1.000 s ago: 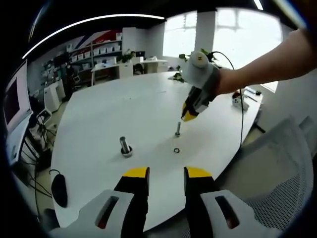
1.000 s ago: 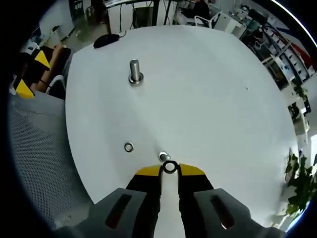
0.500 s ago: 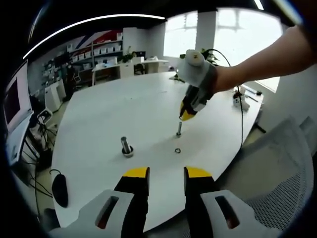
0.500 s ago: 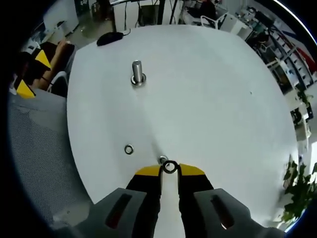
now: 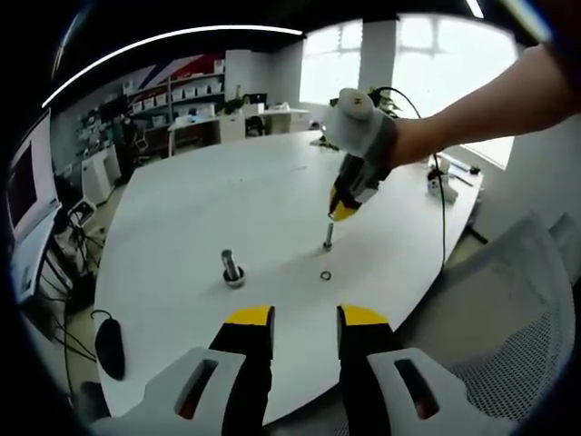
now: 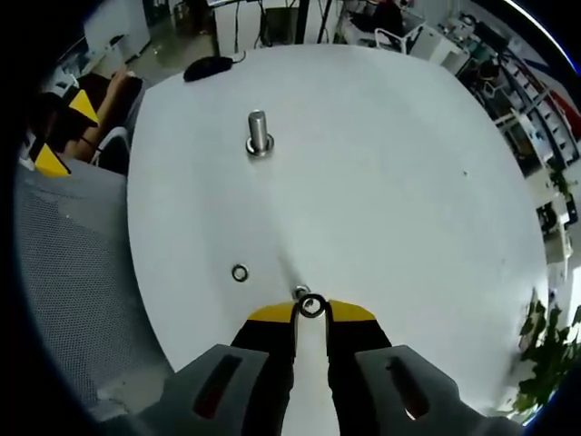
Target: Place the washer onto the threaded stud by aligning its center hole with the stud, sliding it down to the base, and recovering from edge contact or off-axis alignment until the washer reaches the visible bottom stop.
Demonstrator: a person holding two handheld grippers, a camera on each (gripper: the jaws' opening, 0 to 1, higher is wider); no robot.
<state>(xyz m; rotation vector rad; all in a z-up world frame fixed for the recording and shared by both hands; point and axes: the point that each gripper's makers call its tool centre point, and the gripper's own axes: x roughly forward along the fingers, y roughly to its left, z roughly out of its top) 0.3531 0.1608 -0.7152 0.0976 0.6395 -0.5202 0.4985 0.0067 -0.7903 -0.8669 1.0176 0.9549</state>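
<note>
The white table is spreading out ahead of both grippers, bare enough that each small metal part is standing out against it. The right gripper is hanging nearly straight down over it, and in the left gripper view the same right gripper is coming in from the right, yellow tips pointing down just above the threaded stud; that steep pose looks chosen so the washer's hole is facing along the stud's axis. Its jaws are pinching the washer by the rim between their yellow tips, holding it flat and leaving the centre hole open. The left gripper is hovering well back at the near edge, jaws a narrow gap apart and holding nothing, apparently keeping out of the way. Further ahead of the right gripper a thicker bolt is standing upright, well apart from the work. The threaded stud's top is peeking out just beyond the held washer and slightly to the left, so the hole seems to be sitting a little off-axis and wanting a small nudge before descending. A second washer is lying flat on the table to the left of the jaws, seemingly a spare.
</note>
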